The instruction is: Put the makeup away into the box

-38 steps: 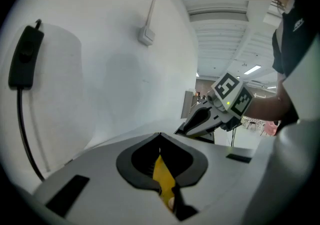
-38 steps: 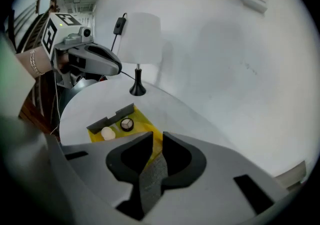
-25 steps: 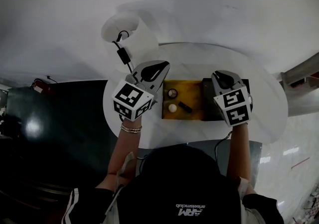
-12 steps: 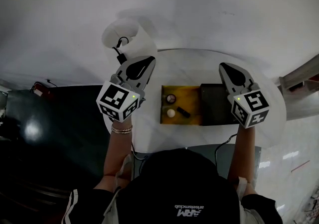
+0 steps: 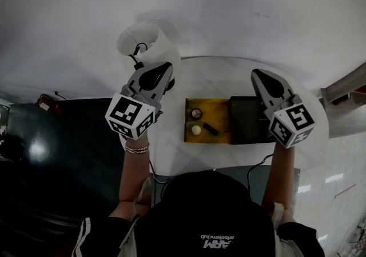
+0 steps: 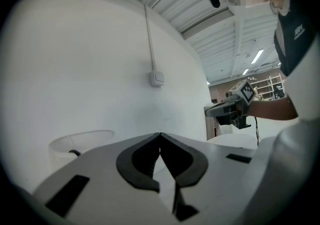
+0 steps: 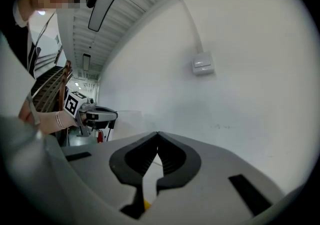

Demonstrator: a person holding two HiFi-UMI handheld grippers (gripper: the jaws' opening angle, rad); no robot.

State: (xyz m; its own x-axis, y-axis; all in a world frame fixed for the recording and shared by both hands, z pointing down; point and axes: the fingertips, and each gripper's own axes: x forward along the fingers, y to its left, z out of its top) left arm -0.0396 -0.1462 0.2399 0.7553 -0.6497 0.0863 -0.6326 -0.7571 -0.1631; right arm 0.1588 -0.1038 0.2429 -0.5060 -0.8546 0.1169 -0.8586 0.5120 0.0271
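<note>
An open box (image 5: 220, 110) with a yellow lining lies on the round white table (image 5: 217, 73), its black lid (image 5: 249, 119) folded out to the right. Inside lie a round compact (image 5: 197, 113), a pale round piece (image 5: 196, 129) and a black tube (image 5: 210, 129). My left gripper (image 5: 167, 66) hangs left of the box, shut and empty; its tips meet in the left gripper view (image 6: 160, 134). My right gripper (image 5: 256, 72) is above the lid's right side, also shut with nothing in it (image 7: 158, 133). Both point level at the white wall.
A white bin (image 5: 140, 36) with a black cable in it stands at the table's far left, close to the left gripper. A wall switch (image 6: 157, 77) sits on the wall ahead. Dark floor lies left of the table.
Both grippers have risen off the box and drawn apart, the left one going left and the right one going right off the lid. The box's contents have not moved.
</note>
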